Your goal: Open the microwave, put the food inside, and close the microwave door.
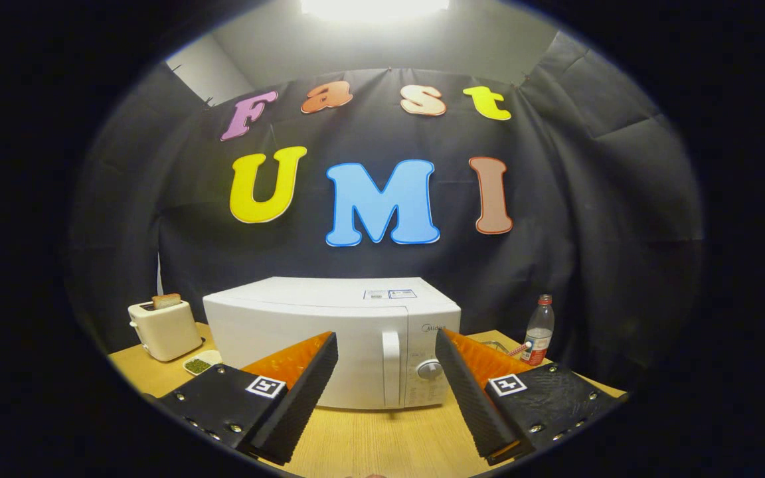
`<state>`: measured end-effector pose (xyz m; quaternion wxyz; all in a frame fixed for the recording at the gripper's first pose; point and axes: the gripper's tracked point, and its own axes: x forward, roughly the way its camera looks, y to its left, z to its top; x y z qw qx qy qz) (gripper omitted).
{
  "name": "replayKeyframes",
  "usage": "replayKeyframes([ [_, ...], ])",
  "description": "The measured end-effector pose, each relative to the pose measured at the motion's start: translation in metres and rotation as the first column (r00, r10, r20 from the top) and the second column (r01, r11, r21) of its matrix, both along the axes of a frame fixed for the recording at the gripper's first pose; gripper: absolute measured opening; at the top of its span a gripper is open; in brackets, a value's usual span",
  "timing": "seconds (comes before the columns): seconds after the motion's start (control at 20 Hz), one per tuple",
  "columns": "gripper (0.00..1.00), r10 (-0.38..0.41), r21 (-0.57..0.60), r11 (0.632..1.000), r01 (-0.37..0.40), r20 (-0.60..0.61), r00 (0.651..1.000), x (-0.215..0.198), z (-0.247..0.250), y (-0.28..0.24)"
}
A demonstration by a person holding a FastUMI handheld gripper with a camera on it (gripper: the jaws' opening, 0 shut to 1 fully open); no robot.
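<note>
Straight ahead of the gripper [386, 392], whose fingers stand apart and empty, the closed microwave [329, 332] rests on the table [369, 441], its upright door handle [390, 368] between the fingertips.

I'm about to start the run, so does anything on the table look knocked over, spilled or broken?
Nothing stands out. The microwave sits square, door shut; toaster and bottle stand upright. The gripper is open.

White microwave [329, 338] stands shut on the wooden surface [369, 445].
Its door handle [390, 368] runs upright beside a round dial [429, 370]; a small dish of green food [198, 365] lies left of it.
</note>
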<state>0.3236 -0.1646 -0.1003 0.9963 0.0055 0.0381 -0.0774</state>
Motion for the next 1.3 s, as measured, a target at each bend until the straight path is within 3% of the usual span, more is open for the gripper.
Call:
replayKeyframes([
  [0.3,0.96,-0.026,0.014,1.0,0.027,-0.078,0.997,0.049,-0.055,-0.016],
  [0.65,0.95,-0.004,0.035,0.999,0.009,-0.12,0.993,0.084,-0.091,-0.018],
  [0.7,0.92,-0.014,0.027,0.999,0.018,-0.123,0.992,0.086,-0.094,-0.021],
  [0.75,0.78,-0.016,0.02,1.0,0.019,-0.127,0.992,0.088,-0.096,-0.022],
  [0.9,0.71,-0.004,0.002,1.0,0.004,-0.136,0.991,0.092,-0.1,-0.022],
  [0.95,0.58,0.002,0.001,1.0,-0.002,-0.138,0.99,0.093,-0.1,-0.02],
  [1.1,0.52,0.004,-0.008,1.0,-0.005,-0.167,0.986,0.095,-0.106,-0.019],
  [1.15,0.31,0.005,-0.008,1.0,-0.006,-0.169,0.986,0.1,-0.107,-0.023],
  [1.3,0.26,0.013,0.015,1.0,-0.01,-0.185,0.983,0.093,-0.105,-0.018],
])
